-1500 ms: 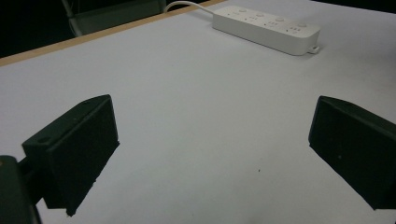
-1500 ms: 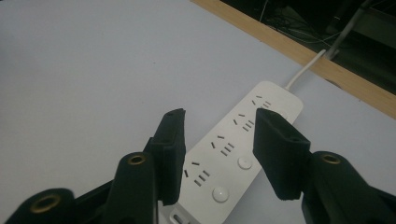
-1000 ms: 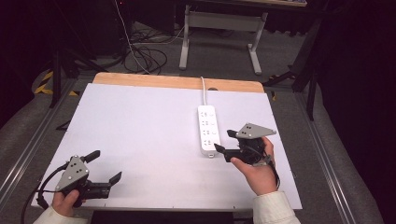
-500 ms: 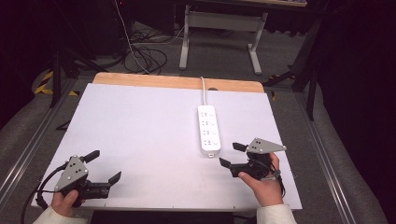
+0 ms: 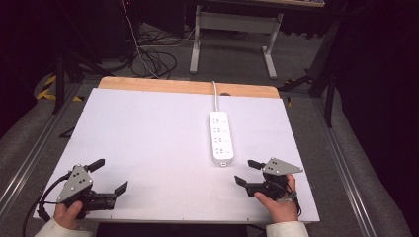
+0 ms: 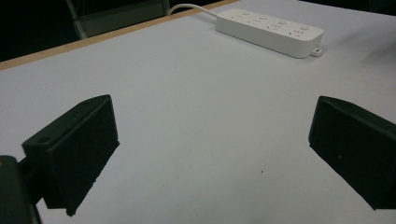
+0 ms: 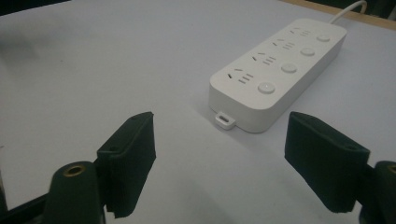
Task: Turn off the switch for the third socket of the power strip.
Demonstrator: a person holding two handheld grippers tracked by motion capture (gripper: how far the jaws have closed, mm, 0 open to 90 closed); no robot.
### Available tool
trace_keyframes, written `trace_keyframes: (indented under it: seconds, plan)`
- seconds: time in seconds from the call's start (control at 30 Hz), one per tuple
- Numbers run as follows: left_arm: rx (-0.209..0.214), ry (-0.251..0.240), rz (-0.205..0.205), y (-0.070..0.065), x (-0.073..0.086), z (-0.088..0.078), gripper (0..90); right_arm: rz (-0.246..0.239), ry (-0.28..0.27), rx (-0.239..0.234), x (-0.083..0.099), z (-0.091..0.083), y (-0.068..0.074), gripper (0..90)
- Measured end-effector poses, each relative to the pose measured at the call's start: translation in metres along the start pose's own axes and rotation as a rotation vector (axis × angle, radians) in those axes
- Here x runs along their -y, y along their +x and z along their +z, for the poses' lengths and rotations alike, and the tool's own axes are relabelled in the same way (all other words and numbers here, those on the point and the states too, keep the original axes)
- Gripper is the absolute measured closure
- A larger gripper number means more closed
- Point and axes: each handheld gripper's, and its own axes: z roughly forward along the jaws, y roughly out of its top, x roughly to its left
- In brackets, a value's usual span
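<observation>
white tabletop (image 5: 158, 138) with wood edge, dark room; power strip (image 5: 221, 137) beyond both grippers (image 5: 106, 175) (image 5: 245, 172), jaws spread, empty.

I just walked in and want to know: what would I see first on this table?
A white power strip lies on the right half of the white table, its cord running off the far edge. Near the front edge, two hands each hold a black gripper: the left gripper at the left corner, the right gripper just short of the strip, both with fingers open and empty.
</observation>
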Motion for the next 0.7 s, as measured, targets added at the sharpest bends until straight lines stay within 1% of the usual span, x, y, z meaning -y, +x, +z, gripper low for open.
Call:
trace_keyframes:
  seconds: [0.1, 0.17, 0.23, 0.33, 0.37, 0.4, 0.43, 0.47, 0.57, 0.63, 0.7]
  plan:
    - [-0.001, -0.002, 0.001, 0.000, 0.000, 0.000, 1.8, 0.022, 0.009, -0.003, 0.009, 0.002, 0.000, 25.6]
    - [0.002, -0.002, 0.003, 0.001, 0.000, 0.000, 1.9, 0.013, 0.036, -0.001, 0.013, 0.004, 0.001, 25.5]
    - [0.007, -0.001, -0.006, 0.000, 0.000, -0.001, 1.8, 0.011, 0.040, -0.001, 0.014, 0.004, 0.001, 25.3]
    - [0.009, 0.000, -0.007, 0.000, 0.000, -0.001, 1.8, 0.013, 0.055, -0.002, 0.017, 0.006, 0.001, 23.6]
    - [0.008, 0.002, -0.001, 0.000, 0.000, -0.001, 1.8, 0.009, 0.087, 0.002, 0.021, 0.008, 0.001, 21.6]
    - [0.007, 0.002, -0.002, 0.000, 0.000, -0.001, 1.8, 0.009, 0.087, 0.002, 0.021, 0.008, 0.001, 21.6]
    - [0.007, 0.002, -0.002, 0.000, 0.000, -0.001, 1.8, 0.004, 0.118, 0.008, 0.025, 0.008, 0.000, 21.0]
    - [0.008, 0.001, -0.006, 0.000, 0.000, -0.001, 1.8, 0.004, 0.118, 0.008, 0.025, 0.008, 0.000, 21.0]
    - [0.006, 0.003, 0.003, 0.001, 0.000, -0.001, 1.8, 0.027, 0.123, -0.005, 0.028, 0.010, -0.001, 20.7]
    - [0.007, 0.008, 0.001, 0.001, 0.000, -0.001, 1.8, 0.025, 0.120, -0.005, 0.028, 0.012, 0.000, 20.7]
    - [0.008, 0.009, -0.006, 0.000, 0.001, 0.000, 1.8, 0.023, 0.104, 0.006, 0.027, 0.013, 0.000, 20.7]
